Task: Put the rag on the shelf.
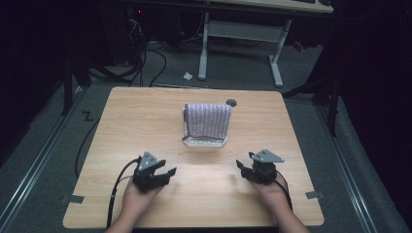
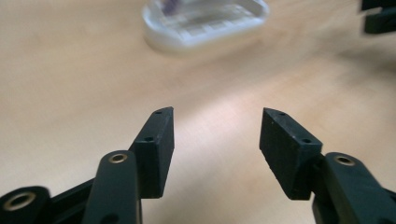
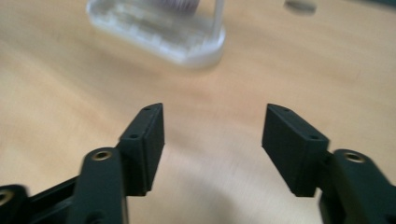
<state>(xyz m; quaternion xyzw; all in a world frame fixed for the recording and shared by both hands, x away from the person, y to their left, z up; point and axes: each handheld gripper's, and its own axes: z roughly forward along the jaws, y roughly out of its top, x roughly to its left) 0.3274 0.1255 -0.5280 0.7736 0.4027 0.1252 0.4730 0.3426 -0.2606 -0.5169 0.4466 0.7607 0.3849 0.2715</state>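
Where two tongs (image 1: 164, 171) (image 1: 244, 165) gape, one towel (image 1: 208, 119) hangs.

A light wooden table (image 1: 145, 116) fills the middle of the frame. Near its far edge, upper centre, sits a small dark round disc (image 1: 231, 102). Beyond it, top centre, stands a white-legged desk frame (image 1: 240, 31). Black cables (image 1: 145, 58) trail over grey floor at upper left, beside a white scrap (image 1: 187, 75).
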